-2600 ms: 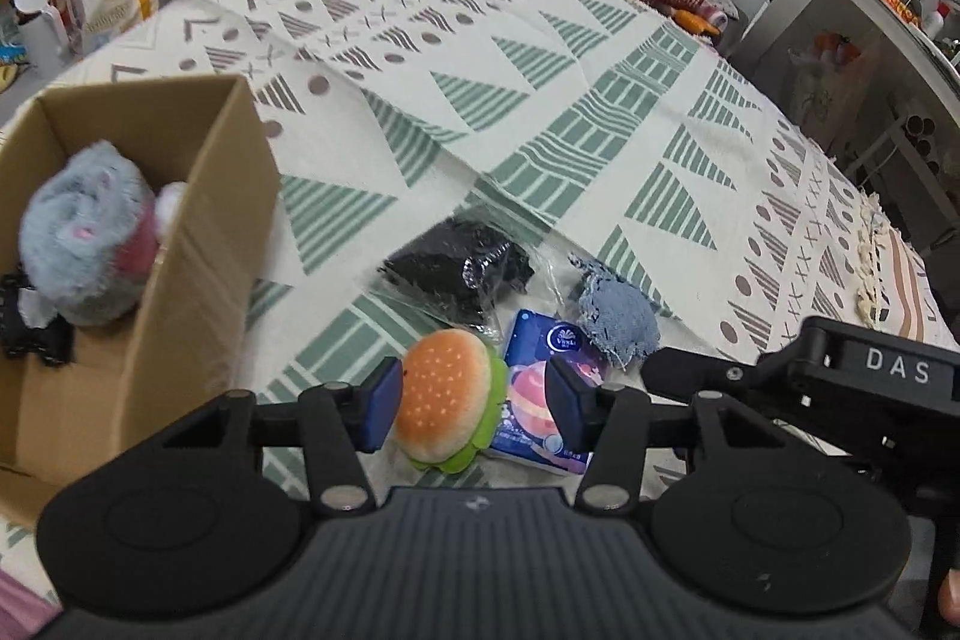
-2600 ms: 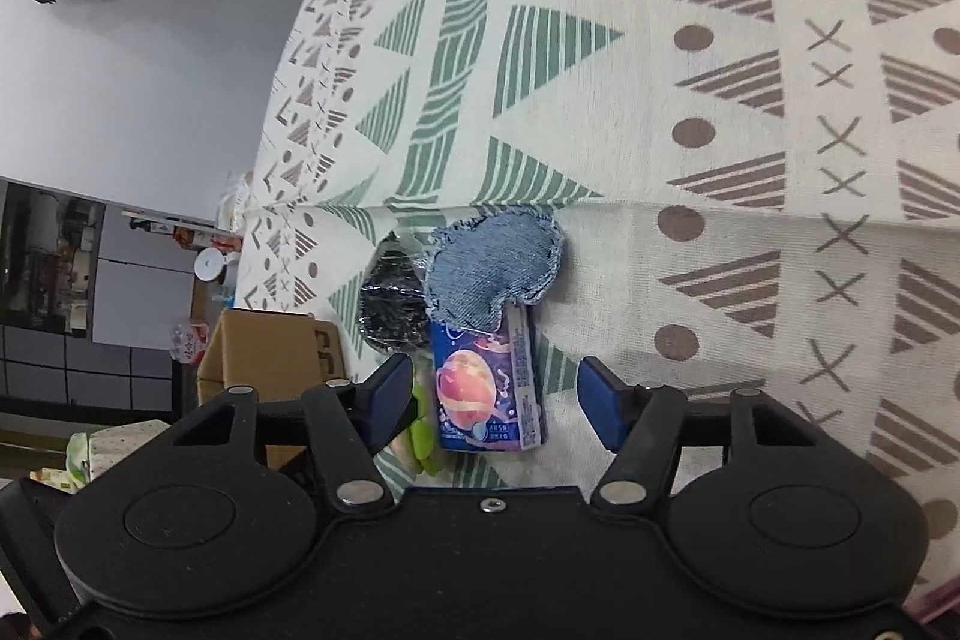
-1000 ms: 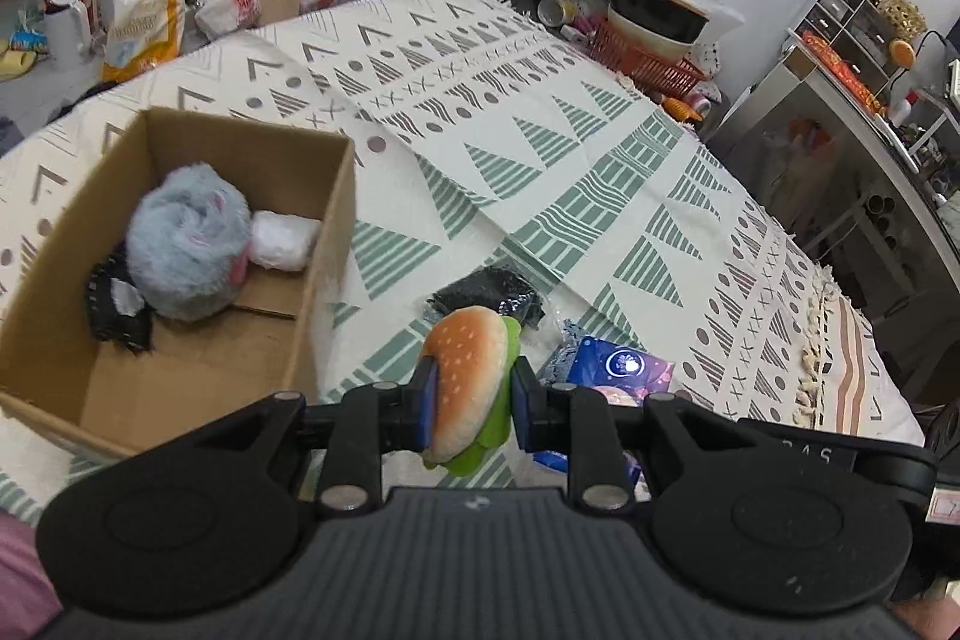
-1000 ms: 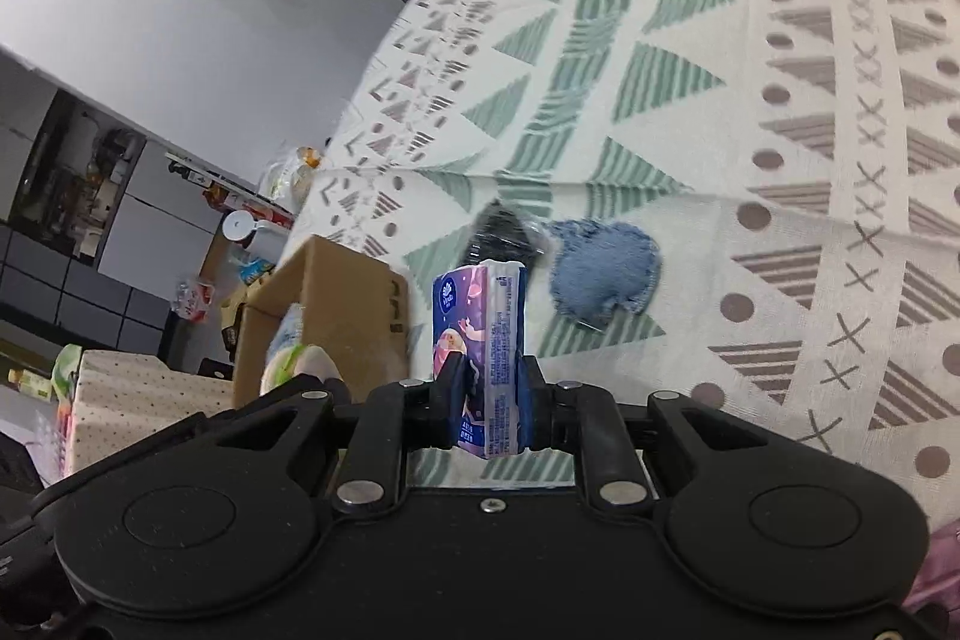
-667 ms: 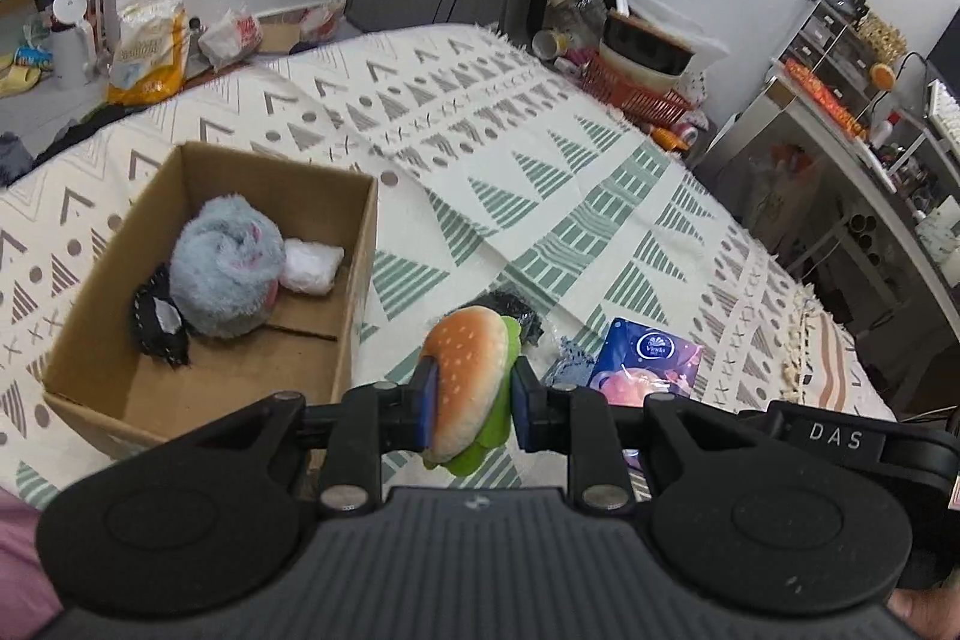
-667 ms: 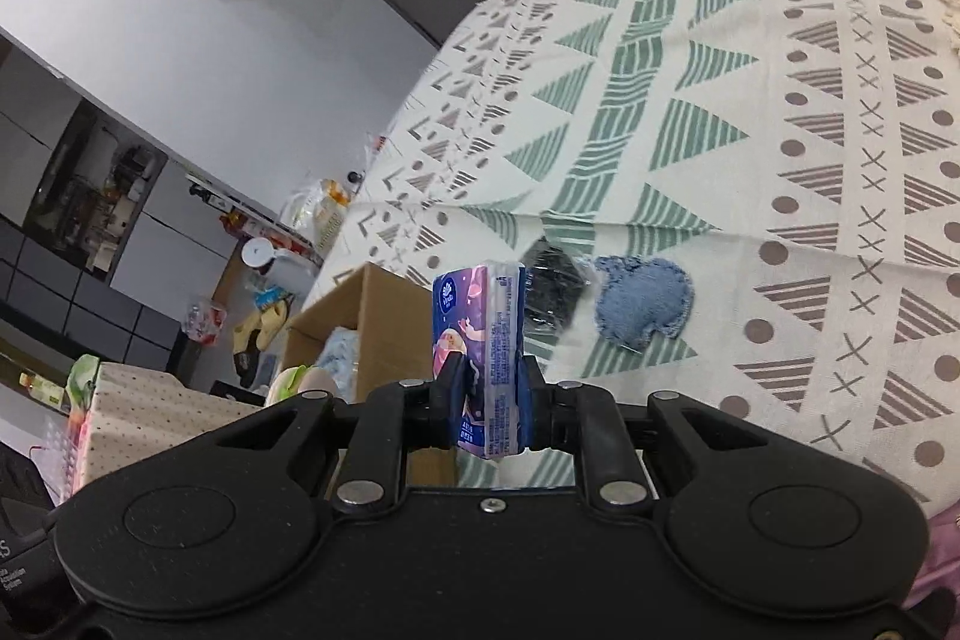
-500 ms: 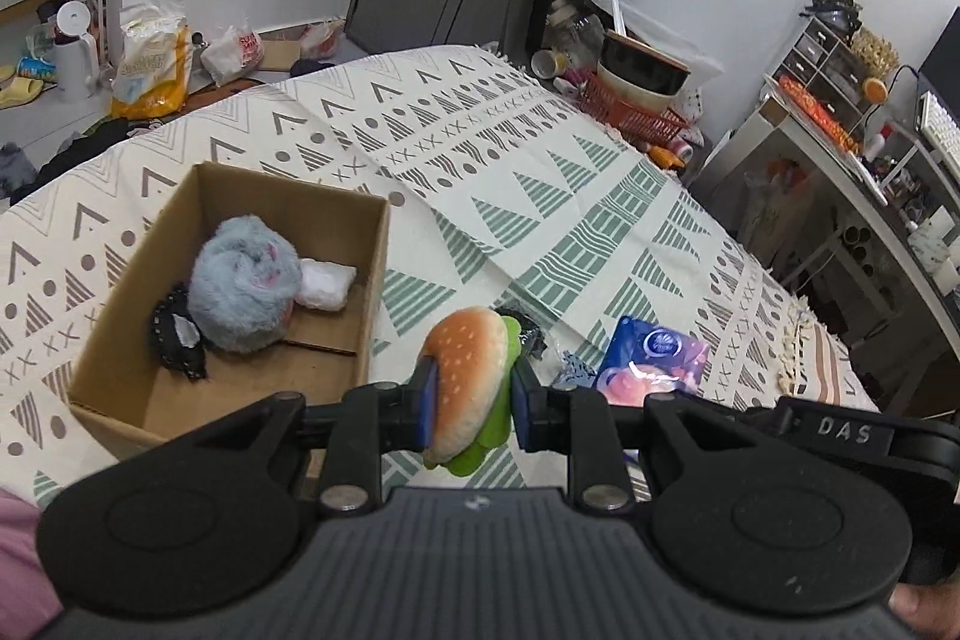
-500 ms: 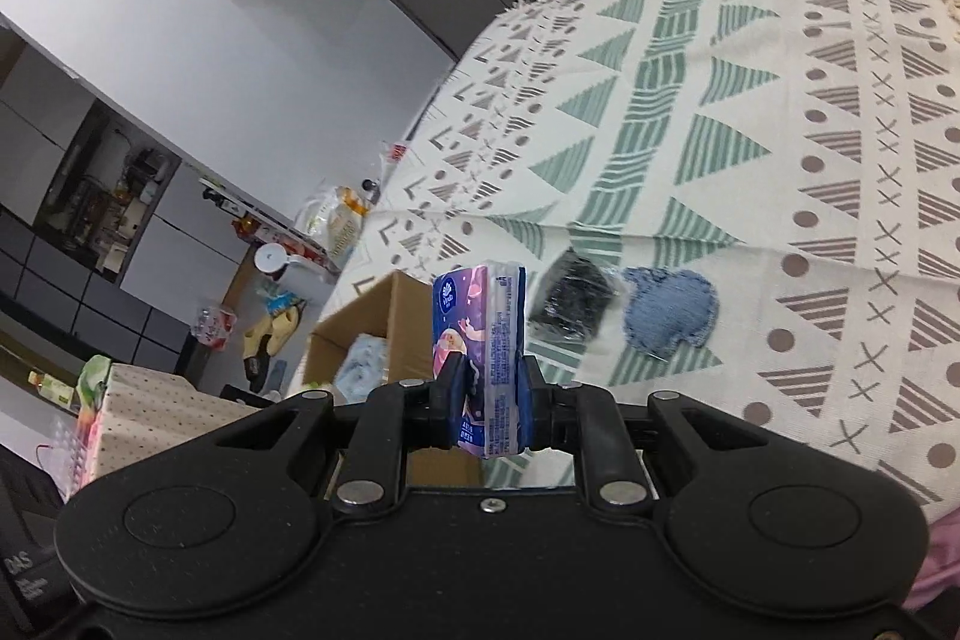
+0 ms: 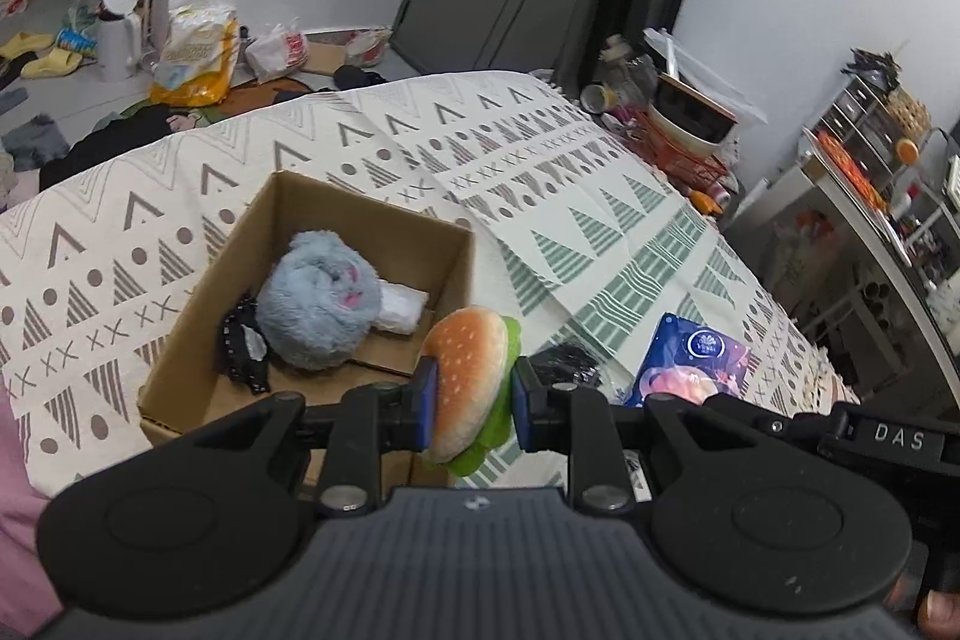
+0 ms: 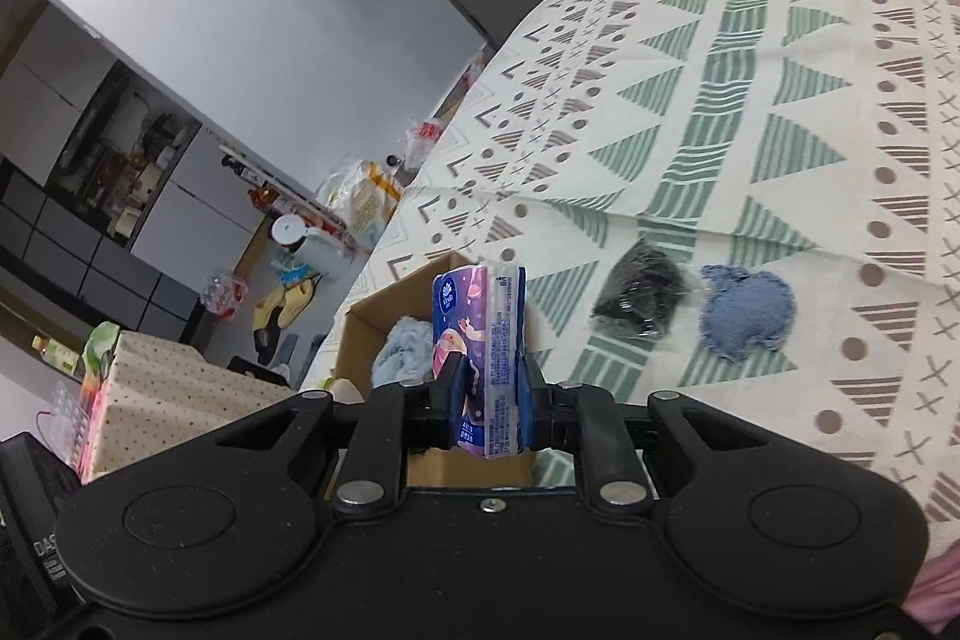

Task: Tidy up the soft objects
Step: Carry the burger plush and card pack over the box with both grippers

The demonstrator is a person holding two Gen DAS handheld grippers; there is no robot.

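Where the left wrist camera looks forward, the left gripper (image 9: 469, 396) has its jaws clenched on a plush hamburger (image 9: 469, 385), bun side to the left and green lettuce edge to the right, held in the air just beside the near right corner of an open cardboard box (image 9: 210, 316). The box sits on a surface covered by a patterned cloth (image 9: 540, 172) with green triangles and brown dots. Inside the box lie a fluffy grey-blue plush (image 9: 321, 307), a small white bundle (image 9: 401, 307) touching its right side, and a black item (image 9: 243, 349) against its left. To the right of the hamburger, a dark packet (image 9: 567, 361) rests on the cloth, and the blue tissue pack (image 9: 690, 361) shows above the other tool's black body.

In the right wrist view, the right gripper (image 10: 492, 400) has its jaws grasping the tissue pack (image 10: 480, 352), which stands upright on its narrow edge between the blue pads. Behind it is the cardboard box (image 10: 384, 304), with the grey-blue plush (image 10: 403, 347) visible inside. On the cloth (image 10: 780, 100) to the right lie the dark packet (image 10: 642, 299) and, just beside it, a blue denim patch (image 10: 747, 313) with frayed edges; whether the two touch cannot be told.
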